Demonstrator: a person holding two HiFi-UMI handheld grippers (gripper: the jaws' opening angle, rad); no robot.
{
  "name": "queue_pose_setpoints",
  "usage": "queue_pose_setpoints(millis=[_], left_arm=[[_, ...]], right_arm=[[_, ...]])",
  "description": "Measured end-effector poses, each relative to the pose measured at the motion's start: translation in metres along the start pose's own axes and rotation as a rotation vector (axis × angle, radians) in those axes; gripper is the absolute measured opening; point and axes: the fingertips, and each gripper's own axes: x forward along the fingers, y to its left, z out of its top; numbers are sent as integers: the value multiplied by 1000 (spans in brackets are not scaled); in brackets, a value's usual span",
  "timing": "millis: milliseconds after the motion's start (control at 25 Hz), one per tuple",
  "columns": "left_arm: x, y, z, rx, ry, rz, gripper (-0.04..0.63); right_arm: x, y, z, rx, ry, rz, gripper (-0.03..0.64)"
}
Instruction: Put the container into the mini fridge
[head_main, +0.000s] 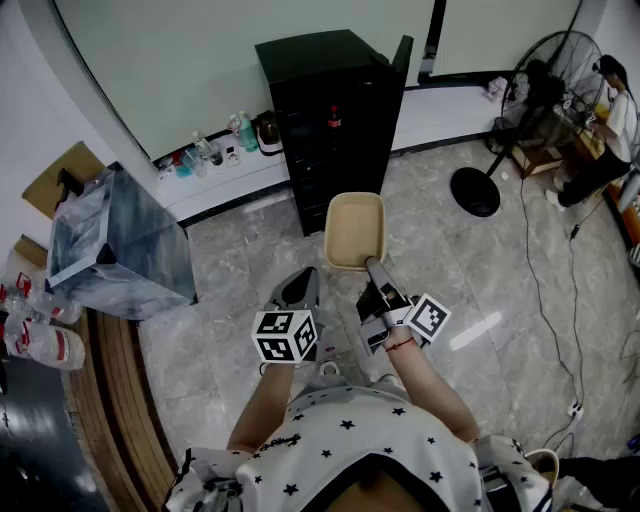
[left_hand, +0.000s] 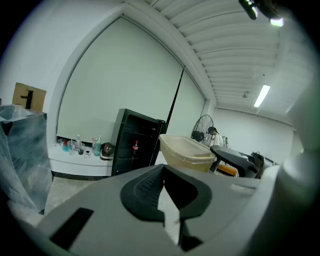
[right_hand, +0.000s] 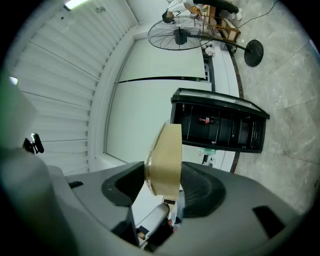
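Note:
In the head view, the beige plastic container (head_main: 355, 230) hangs over the floor in front of the black mini fridge (head_main: 325, 110). The fridge door (head_main: 402, 58) stands open to the right. My right gripper (head_main: 372, 266) is shut on the container's near rim. In the right gripper view, the container (right_hand: 165, 160) sits edge-on between the dark pads (right_hand: 200, 187), with the fridge (right_hand: 220, 125) beyond. My left gripper (head_main: 300, 290) hovers just left of the container, shut and holding nothing. Its own view shows the container (left_hand: 187, 150) and the fridge (left_hand: 135, 142) ahead.
A red-capped bottle (head_main: 334, 118) stands inside the fridge. Bottles (head_main: 215, 150) line the low wall ledge on the left. A bag-lined bin (head_main: 120, 245) stands at left beside a curved counter (head_main: 110, 390). A floor fan (head_main: 545, 100), a person (head_main: 610, 110) and cables (head_main: 560, 300) are at right.

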Motion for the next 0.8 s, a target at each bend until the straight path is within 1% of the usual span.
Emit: queue_pose_setpoints(millis=[360,640,800], left_arm=[[-23,-10,-11,9,-3,-19,12],[-19,-6,-4,17,-7,-45,12],[-16,2,-2,20,-4,-57,12]], right_arm=[[-23,8,-9,0,-18,12,218],[-15,6,-12,28,-29,23,219],[-6,2,-14,16,-32,23,218]])
